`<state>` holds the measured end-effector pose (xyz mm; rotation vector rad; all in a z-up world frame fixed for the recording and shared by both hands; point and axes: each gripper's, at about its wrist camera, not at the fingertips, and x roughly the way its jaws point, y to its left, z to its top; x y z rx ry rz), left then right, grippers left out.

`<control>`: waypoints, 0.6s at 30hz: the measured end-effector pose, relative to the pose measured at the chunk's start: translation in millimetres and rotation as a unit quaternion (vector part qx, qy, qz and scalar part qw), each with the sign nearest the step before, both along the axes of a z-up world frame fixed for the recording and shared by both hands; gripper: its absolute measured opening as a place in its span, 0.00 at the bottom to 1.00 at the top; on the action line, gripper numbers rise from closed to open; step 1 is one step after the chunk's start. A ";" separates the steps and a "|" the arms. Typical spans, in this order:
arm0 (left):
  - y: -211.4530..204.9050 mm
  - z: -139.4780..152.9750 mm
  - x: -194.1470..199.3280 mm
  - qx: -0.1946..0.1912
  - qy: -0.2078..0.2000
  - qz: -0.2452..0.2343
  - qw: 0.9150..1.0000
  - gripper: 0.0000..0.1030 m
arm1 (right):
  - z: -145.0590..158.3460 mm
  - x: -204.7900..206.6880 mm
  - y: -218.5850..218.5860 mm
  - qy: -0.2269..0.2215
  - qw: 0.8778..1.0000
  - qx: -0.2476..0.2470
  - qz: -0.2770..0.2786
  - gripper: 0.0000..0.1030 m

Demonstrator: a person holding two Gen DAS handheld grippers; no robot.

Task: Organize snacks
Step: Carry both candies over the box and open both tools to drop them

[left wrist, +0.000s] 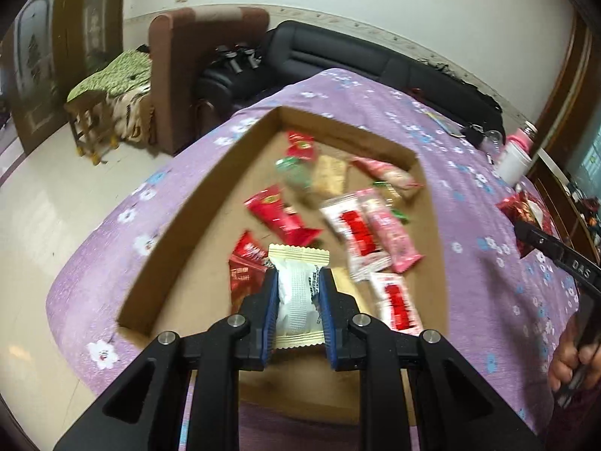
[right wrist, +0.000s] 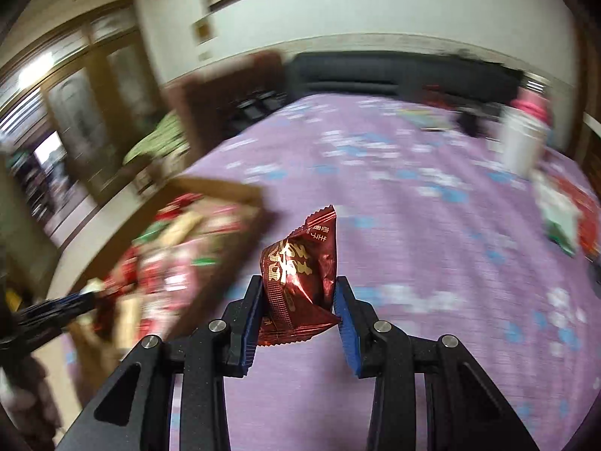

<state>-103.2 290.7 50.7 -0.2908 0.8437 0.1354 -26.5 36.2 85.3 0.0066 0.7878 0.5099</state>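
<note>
My left gripper (left wrist: 298, 282) is shut on a white and cream snack packet (left wrist: 296, 293) and holds it above the near part of a shallow cardboard tray (left wrist: 176, 218). The tray holds several red, pink, white and green snack packets (left wrist: 360, 233). My right gripper (right wrist: 298, 289) is shut on a dark red foil snack packet (right wrist: 300, 274) above the purple flowered tablecloth (right wrist: 394, 225), to the right of the tray (right wrist: 221, 188). The right gripper also shows at the right edge of the left wrist view (left wrist: 541, 244).
A white cup with a pink lid (left wrist: 516, 154) stands at the table's far right, with more snack packets (right wrist: 563, 218) near it. A black sofa (left wrist: 357, 56) and a brown armchair (left wrist: 195, 75) stand beyond the table. The table edge falls to a pale floor on the left.
</note>
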 end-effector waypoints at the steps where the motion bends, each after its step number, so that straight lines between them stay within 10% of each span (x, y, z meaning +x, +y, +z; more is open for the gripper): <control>1: 2.2 -2.1 -0.9 -0.003 0.001 0.002 1.000 0.20 | 0.0 -1.0 14.1 0.005 1.000 -0.001 0.015 0.39; 18: 26.2 25.9 -37.4 -0.028 -0.079 0.026 0.996 0.70 | -27.4 -33.7 147.1 0.034 0.990 -0.036 0.136 0.44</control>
